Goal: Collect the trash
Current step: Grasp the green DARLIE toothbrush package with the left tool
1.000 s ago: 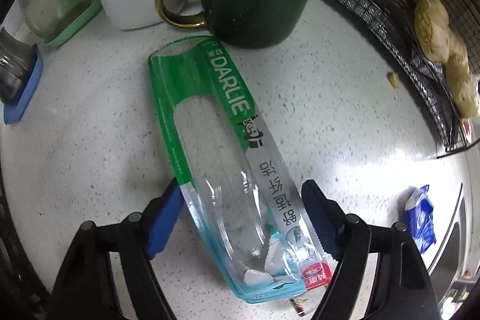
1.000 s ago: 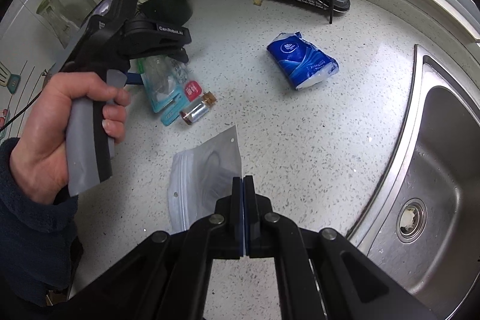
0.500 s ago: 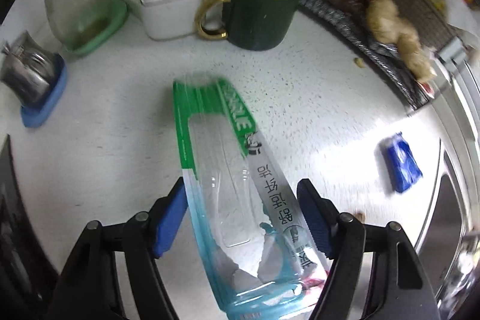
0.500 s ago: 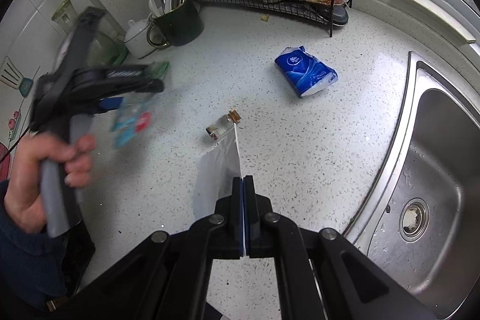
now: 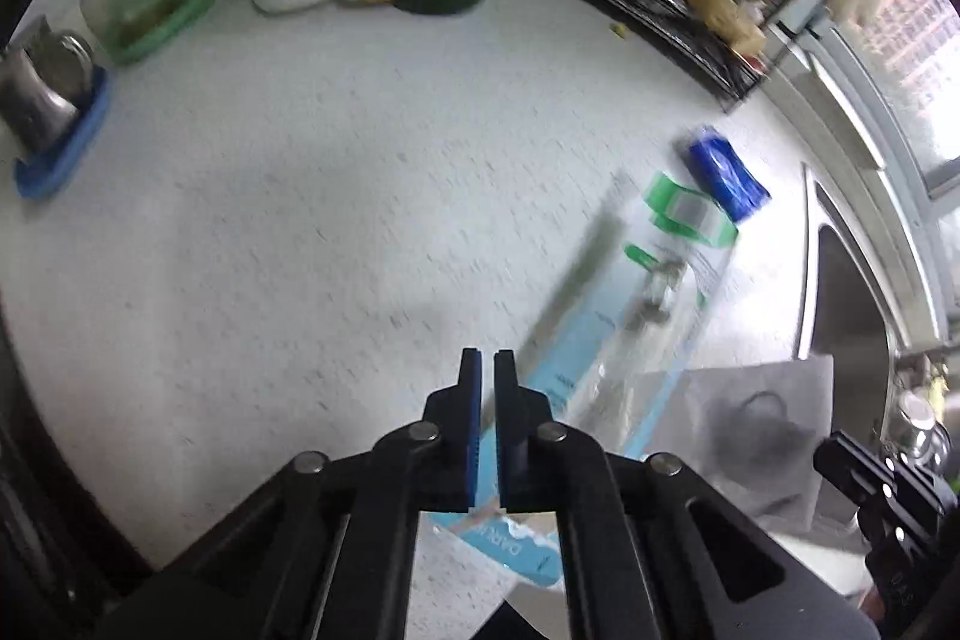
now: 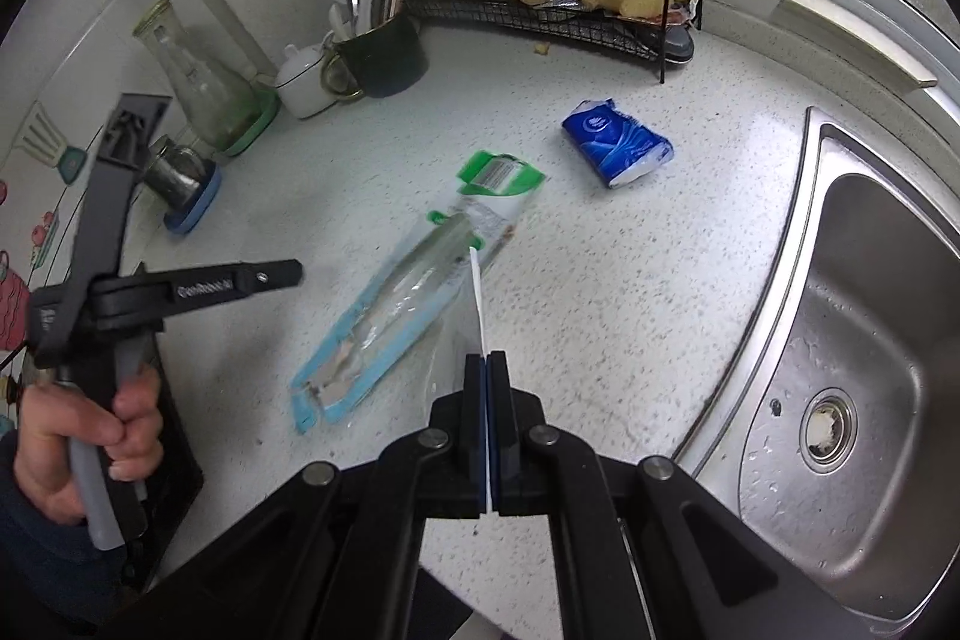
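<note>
The clear Darlie toothbrush package point(image 6: 414, 304) with green and light-blue edges lies slanted at the mouth of a clear zip bag point(image 6: 474, 298), blurred; it also shows in the left wrist view point(image 5: 636, 316). My right gripper point(image 6: 487, 358) is shut on the zip bag's edge and holds it upright. The bag shows grey in the left wrist view point(image 5: 750, 430). My left gripper point(image 5: 487, 358) is shut and empty, left of the package, and it shows in the right wrist view point(image 6: 288, 274). A blue tissue pack point(image 6: 618, 148) lies on the white counter point(image 6: 660, 280).
A steel sink point(image 6: 858, 370) is at the right. A black wire rack point(image 6: 570, 22) with ginger stands at the back. A green mug point(image 6: 378, 58) with utensils, a white pot point(image 6: 306, 82), a glass carafe point(image 6: 198, 94) and a metal cup point(image 6: 174, 172) line the back left.
My left gripper let go of the toothbrush package, shut and drew back to the left. The package now lies at the bag's mouth. My right gripper lifted the bag's edge upright.
</note>
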